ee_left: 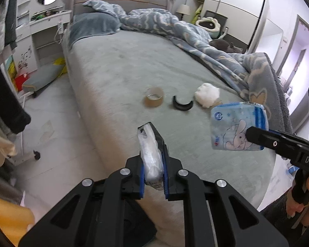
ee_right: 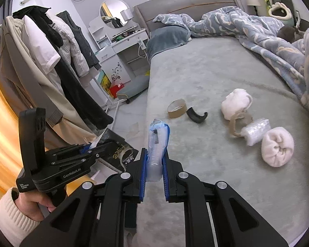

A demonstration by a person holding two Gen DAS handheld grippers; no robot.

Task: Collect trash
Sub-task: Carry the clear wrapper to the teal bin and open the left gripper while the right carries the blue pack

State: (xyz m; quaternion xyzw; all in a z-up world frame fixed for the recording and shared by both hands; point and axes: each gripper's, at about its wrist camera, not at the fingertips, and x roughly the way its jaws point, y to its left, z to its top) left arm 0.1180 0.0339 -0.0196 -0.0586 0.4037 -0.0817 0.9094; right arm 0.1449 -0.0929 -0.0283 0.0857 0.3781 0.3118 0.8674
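My left gripper is shut on the rim of a black bag with a white plastic lining; it also shows in the right wrist view at the bed's edge. My right gripper is shut on a blue tissue pack, held in the air above the bed; it shows in the left wrist view at right. On the grey bed lie a cardboard tape roll, a curved black piece, a white wad, a clear plastic wrap and a rolled white wad.
A blue patterned duvet is heaped along the bed's far and right side, with a blue pillow at the head. A clothes rack with coats stands left of the bed. A white dressing table and a grey cushion are beyond it.
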